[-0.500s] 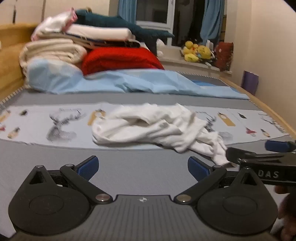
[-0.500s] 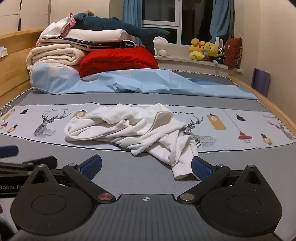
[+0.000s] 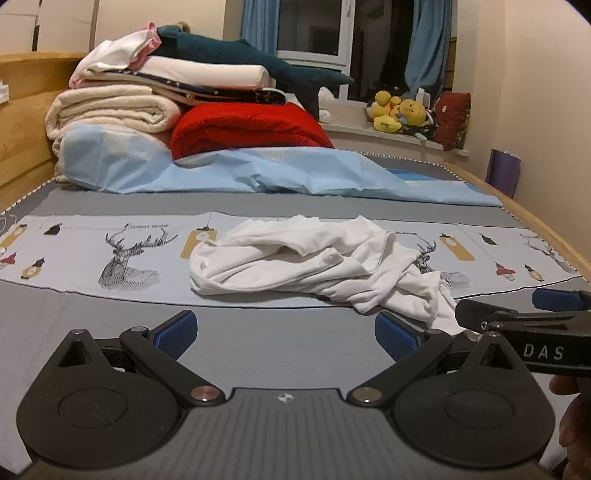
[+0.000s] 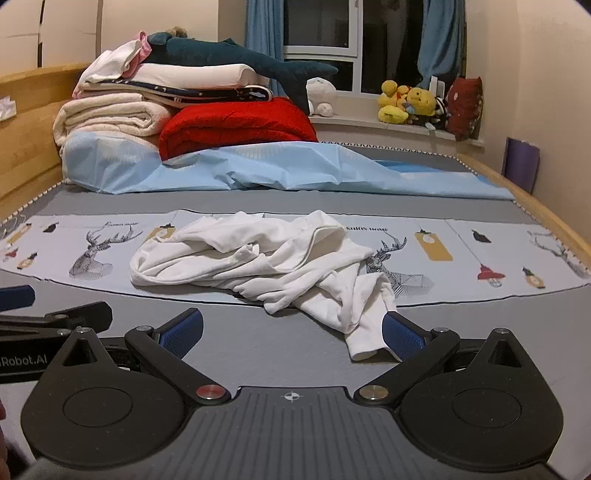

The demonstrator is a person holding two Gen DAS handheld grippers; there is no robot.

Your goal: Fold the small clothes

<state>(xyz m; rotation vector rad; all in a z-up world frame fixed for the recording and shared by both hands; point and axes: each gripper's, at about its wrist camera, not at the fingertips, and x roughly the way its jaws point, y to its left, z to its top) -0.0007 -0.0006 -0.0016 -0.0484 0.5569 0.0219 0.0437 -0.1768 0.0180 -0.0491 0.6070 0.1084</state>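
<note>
Both views shift slightly; both claws, left claw (image 3: 283, 328) and right claw (image 4: 291, 330), gape empty. The shirt (image 4: 266, 262) lies crosswise ahead, its sleeve end touching the right claw's right finger.

Both grippers slightly closer to the white garment (image 4: 266, 266).

— What's at twelve o'clock?
— A dark window (image 4: 320, 35) with blue curtains (image 4: 443, 40), cream walls (image 4: 546, 85) around it.
— And at nine?
— A wooden headboard (image 4: 26, 122) — warm indoor light throughout.
</note>
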